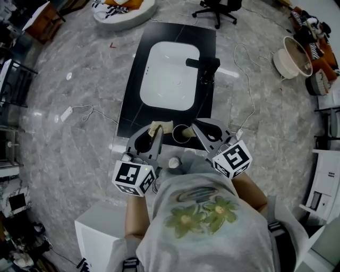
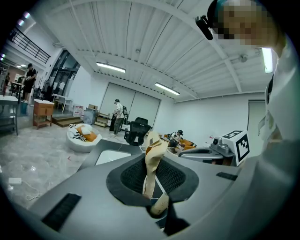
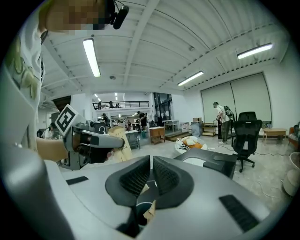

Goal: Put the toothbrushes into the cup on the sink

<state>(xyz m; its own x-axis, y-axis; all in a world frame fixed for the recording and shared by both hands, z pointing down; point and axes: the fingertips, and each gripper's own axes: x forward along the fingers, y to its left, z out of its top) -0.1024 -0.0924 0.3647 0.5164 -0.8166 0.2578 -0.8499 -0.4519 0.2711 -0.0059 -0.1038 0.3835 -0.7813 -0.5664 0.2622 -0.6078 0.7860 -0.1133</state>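
Note:
A black counter (image 1: 133,101) with a white basin (image 1: 170,74) lies in front of me in the head view. The cup (image 1: 182,134) stands at its near edge. My left gripper (image 1: 154,135) is just left of the cup and is shut on a tan paper-wrapped toothbrush (image 1: 161,127). In the left gripper view the wrapped toothbrush (image 2: 153,154) stands upright between the pads. My right gripper (image 1: 204,131) hovers at the cup's right with its jaws almost together and nothing between them. In the right gripper view the cup (image 3: 140,212) shows below the right gripper (image 3: 151,171), with a tan piece (image 3: 151,209) in it.
A black faucet (image 1: 204,66) stands on the basin's right side. On the floor around the counter lie white cables (image 1: 87,111), a white basket (image 1: 292,58) and an office chair (image 1: 218,10). A white cabinet (image 1: 101,228) is at my left hip.

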